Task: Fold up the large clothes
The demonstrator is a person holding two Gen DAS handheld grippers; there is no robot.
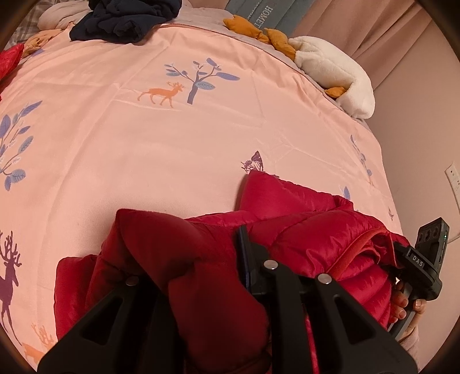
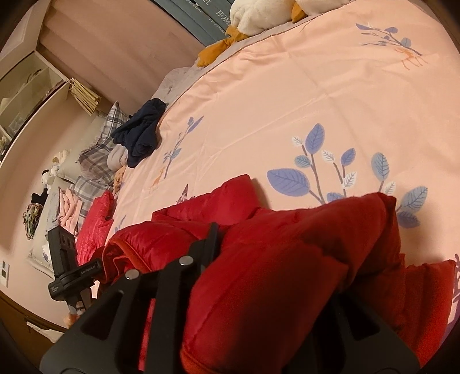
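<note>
Red puffer jacket bunched at near edge of bed; folds gripped by left tongs and right tongs, both closed on fabric.

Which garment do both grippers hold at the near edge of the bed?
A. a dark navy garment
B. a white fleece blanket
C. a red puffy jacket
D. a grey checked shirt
C: red quilted fabric of the red puffy jacket bulges between the fingers of the left gripper, and likewise at the right gripper, while the dark navy garment lies far off on the pink bed cover.
</note>
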